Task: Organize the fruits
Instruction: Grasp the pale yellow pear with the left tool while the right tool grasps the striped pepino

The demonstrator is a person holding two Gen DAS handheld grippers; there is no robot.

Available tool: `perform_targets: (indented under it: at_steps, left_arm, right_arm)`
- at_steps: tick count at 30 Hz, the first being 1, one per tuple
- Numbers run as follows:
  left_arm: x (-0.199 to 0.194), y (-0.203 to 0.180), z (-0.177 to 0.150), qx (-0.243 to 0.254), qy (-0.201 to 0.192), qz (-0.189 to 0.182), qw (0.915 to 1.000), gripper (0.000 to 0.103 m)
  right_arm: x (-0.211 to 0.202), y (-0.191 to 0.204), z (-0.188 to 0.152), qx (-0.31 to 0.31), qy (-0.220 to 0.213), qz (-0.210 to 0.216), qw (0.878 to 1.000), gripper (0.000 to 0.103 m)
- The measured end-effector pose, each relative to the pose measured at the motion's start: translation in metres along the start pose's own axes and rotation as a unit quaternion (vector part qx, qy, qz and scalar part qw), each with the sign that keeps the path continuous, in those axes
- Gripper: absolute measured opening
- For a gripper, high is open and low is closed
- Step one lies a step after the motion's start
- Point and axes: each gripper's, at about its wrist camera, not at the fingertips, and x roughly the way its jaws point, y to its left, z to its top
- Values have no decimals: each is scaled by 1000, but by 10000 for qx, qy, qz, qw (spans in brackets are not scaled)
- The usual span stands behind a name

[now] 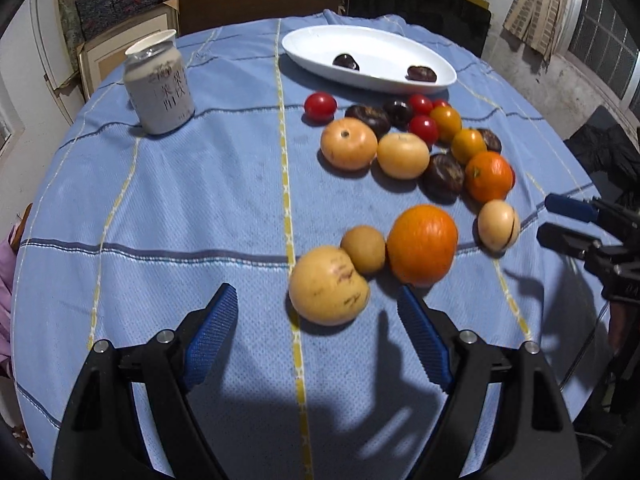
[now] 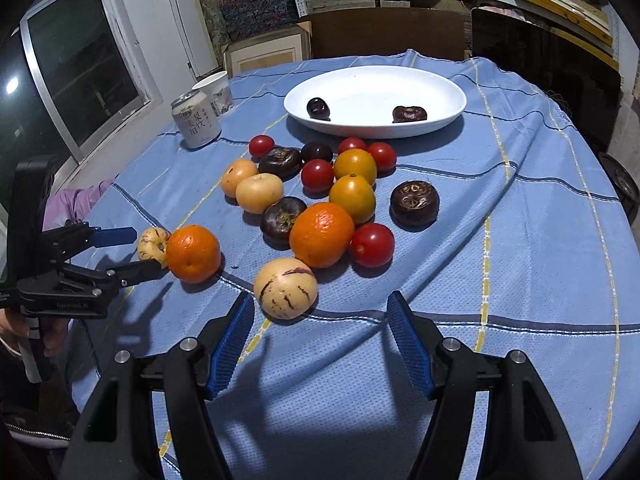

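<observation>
A white oval plate point(image 1: 312, 46) point(image 2: 440, 92) at the far side holds two dark fruits point(image 1: 345, 61) point(image 2: 318, 108). Before it lies a loose pile: red tomatoes point(image 1: 320, 106), oranges point(image 1: 422, 244) point(image 2: 321, 234), yellow-orange fruits point(image 2: 352, 197), dark brown fruits point(image 2: 414, 203) and pale striped melons point(image 1: 328, 285) point(image 2: 285, 288). My left gripper point(image 1: 318, 300) is open and empty, just short of a pale melon. My right gripper point(image 2: 320, 308) is open and empty, just short of another striped melon. Each gripper also shows in the other view point(image 1: 560, 220) point(image 2: 132, 252).
A drink can point(image 1: 159, 88) point(image 2: 196, 124) stands at the left of the blue checked tablecloth point(image 1: 180, 220), with a paper cup point(image 2: 216, 90) behind it. Dark chairs and stacked shelves stand behind the table. A window is at the left.
</observation>
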Motion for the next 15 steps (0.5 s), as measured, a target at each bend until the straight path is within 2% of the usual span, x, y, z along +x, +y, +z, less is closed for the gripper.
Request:
perform_targets:
  at_steps: [2,4,8,13,15]
  left_arm:
    - [5,2,0,-6,68,1,10000,73]
    - [11,4,0,-42,164,-69,9998,62]
    - [16,3,4,28,122,-31,9999,60]
    - [18,-1,10,88,21,-245,9997,42]
    - [18,-3,11,103,-3,-228,9997,42]
  right_arm:
    - [1,2,0,-16,17,11,10000,70]
    - [2,4,0,-42,34,25,10000,70]
    - [3,9,-1,-150,87,7,9998,70]
    - [7,20,0,-406,94,-5,9991,70]
    - [10,24,1,-507,130,-27,9986,70]
